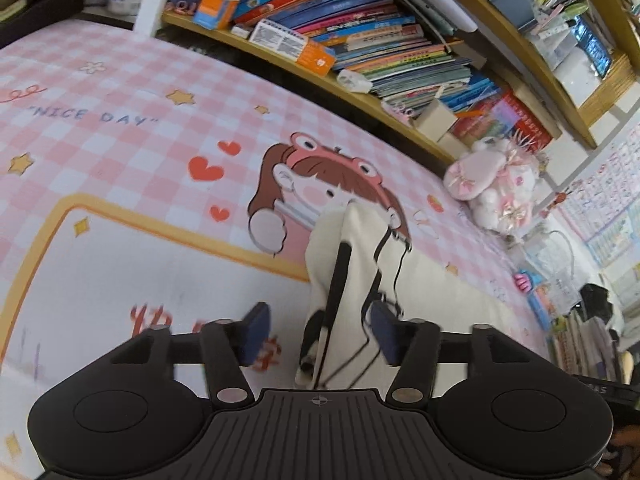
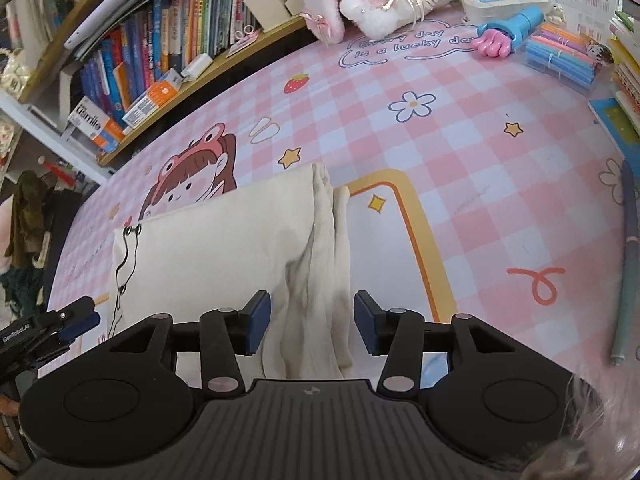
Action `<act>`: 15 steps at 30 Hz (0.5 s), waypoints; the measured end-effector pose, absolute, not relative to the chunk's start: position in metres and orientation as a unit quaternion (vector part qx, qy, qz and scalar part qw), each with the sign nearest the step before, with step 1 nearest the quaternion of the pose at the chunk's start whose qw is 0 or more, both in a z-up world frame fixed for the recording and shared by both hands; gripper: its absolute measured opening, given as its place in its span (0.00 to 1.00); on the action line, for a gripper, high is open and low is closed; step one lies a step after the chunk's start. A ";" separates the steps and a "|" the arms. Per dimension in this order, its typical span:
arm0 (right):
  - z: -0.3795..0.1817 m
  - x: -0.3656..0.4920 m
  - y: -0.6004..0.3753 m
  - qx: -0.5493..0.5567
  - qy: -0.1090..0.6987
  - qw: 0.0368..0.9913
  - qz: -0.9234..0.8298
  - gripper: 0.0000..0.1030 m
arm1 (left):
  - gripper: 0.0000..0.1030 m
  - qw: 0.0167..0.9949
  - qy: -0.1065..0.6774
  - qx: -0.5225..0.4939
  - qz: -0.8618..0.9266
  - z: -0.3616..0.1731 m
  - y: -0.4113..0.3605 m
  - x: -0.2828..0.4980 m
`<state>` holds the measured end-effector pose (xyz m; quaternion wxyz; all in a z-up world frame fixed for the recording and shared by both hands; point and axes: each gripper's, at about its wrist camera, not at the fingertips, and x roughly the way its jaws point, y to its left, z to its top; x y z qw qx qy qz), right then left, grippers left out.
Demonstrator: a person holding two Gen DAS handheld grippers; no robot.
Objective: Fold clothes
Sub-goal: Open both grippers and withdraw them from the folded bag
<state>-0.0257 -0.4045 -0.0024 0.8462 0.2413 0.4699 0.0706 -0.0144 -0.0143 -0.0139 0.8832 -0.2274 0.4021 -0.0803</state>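
1 cream cotton garment with black drawstrings (image 2: 224, 240) lies folded on your pink checked cartoon desk mat (image 2: 460, 128), bunched along its right edge. Your left gripper (image 1: 318, 330) stands wide open around the drawstring end, pressing nothing. Your right gripper (image 2: 312, 320) is half open astride the bunched folds, gripping nothing. A fold looks just released; next, pinch an edge cleanly.

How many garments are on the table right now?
1. A cream garment, folded, lies on the pink checked table mat in front of both grippers, its bunched edge between the right gripper's open jaws. Layers underneath could hide another piece.
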 end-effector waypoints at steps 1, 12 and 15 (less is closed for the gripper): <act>-0.003 -0.029 -0.407 0.241 0.470 0.846 0.072 0.47 | 0.68 0.884 0.402 -0.228 -0.078 -0.015 -0.016 -0.018; -0.013 -0.064 -0.427 0.252 0.487 0.832 0.086 0.59 | 0.81 0.882 0.412 -0.223 -0.048 -0.023 -0.041 -0.067; -0.015 -0.070 -0.429 0.254 0.485 0.831 0.097 0.61 | 0.82 0.880 0.417 -0.221 -0.046 -0.024 -0.045 -0.074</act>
